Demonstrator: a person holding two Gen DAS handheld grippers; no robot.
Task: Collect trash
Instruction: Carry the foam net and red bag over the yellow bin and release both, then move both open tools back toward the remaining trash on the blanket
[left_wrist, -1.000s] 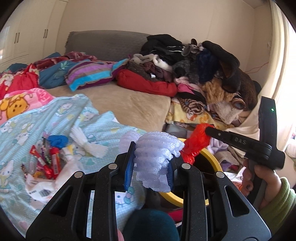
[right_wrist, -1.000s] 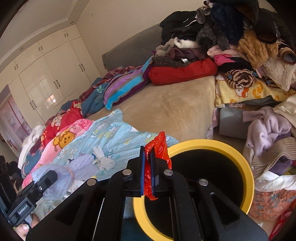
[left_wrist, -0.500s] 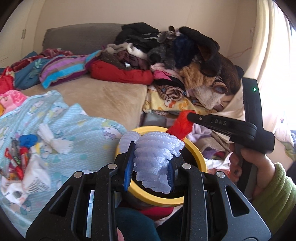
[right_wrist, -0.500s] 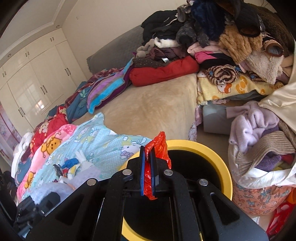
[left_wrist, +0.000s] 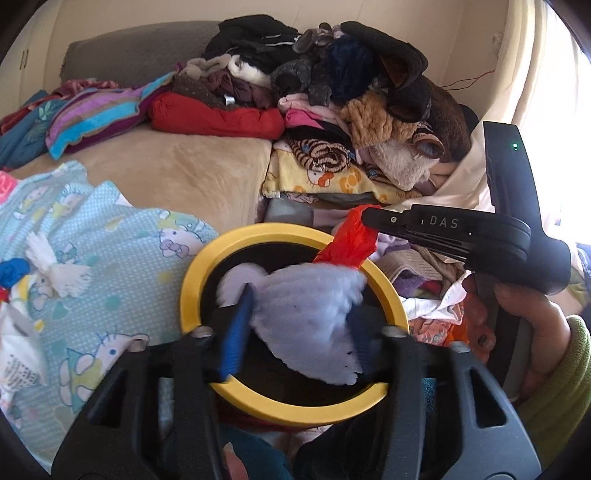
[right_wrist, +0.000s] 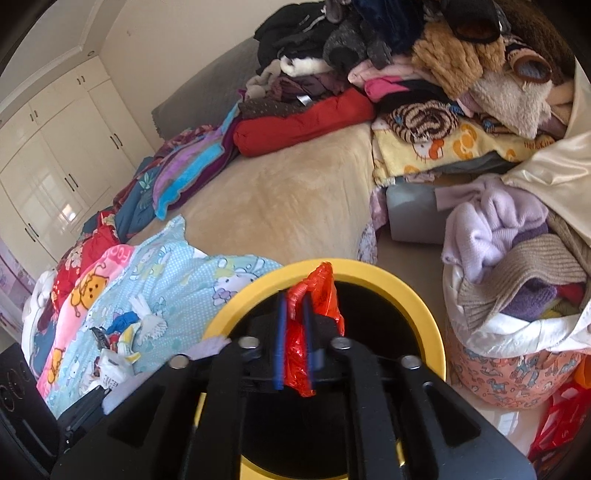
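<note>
- Far left on the bed, loose trash (left_wrist: 14, 273) lies on the blue blanket (left_wrist: 110, 236), well apart from both grippers: wrappers, a white tuft, a blue scrap. None of it is in reach of either jaw pair at this moment.
- The left gripper (left_wrist: 299, 314) has its jaws spread about as wide as the white foam (left_wrist: 306, 317) between them. The picture is blurred here, so whether the pads press the foam or have let go of it I cannot tell.
- The foam hangs directly over the black mouth of the bin (left_wrist: 195, 266), inside the yellow rim on all sides. The relation that matters is plain vertical: foam above, opening below, nothing between. My judgement is that a drop needs only the jaws parting, with no sideways shift.
- To the right, the right gripper (right_wrist: 294, 332) has its jaws narrow, clamped on a red bag (right_wrist: 314, 295). The bag's long axis runs up and down, with its lower end hanging below the pads.
- From the left view the bag sits at the bin's far-right rim, partly over the edge; from its own view it is over the opening. I judge it may want a small move inward before release.
- The left gripper looks nearer the centre of the bin, so its piece seems readier to fall cleanly.
</note>
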